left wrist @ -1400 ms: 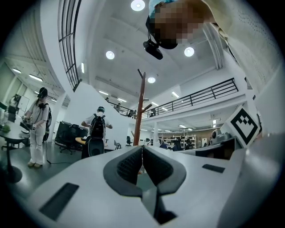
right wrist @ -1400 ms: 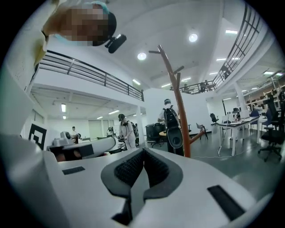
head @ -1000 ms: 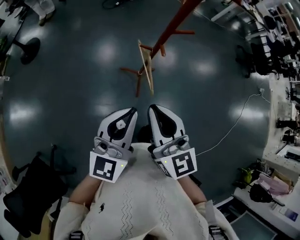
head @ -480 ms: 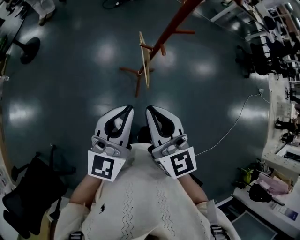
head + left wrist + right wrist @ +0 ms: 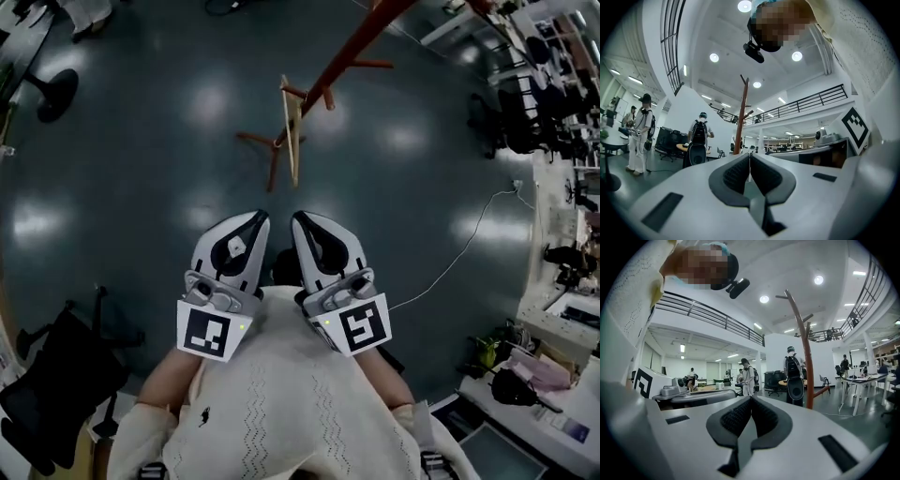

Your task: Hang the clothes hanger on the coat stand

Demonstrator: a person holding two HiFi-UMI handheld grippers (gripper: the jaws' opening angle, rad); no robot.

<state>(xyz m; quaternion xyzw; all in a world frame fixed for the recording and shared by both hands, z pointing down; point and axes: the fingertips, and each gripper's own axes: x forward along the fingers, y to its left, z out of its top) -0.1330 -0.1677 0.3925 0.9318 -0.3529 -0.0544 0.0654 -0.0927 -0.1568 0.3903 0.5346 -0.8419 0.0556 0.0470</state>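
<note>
The red-brown coat stand (image 5: pixel 328 75) rises from the dark floor ahead of me. A pale wooden clothes hanger (image 5: pixel 292 131) hangs by one of its lower pegs, apart from both grippers. My left gripper (image 5: pixel 255 218) and right gripper (image 5: pixel 300 217) are held side by side close to my chest, well short of the stand, both shut with nothing between the jaws. The stand's pole (image 5: pixel 741 117) shows beyond the left gripper (image 5: pixel 750 161) in the left gripper view. In the right gripper view the pole (image 5: pixel 805 357) stands to the right of the right gripper (image 5: pixel 750 401).
A black office chair (image 5: pixel 52 394) stands at my lower left. A white cable (image 5: pixel 459 253) runs across the floor at the right towards cluttered desks (image 5: pixel 562 309). A person with a backpack (image 5: pixel 698 138) and another person (image 5: pixel 640 131) stand beyond the stand.
The hanger's lower end has swung a little to the left on the stand. Both grippers stay shut and have hardly shifted in front of my chest.
</note>
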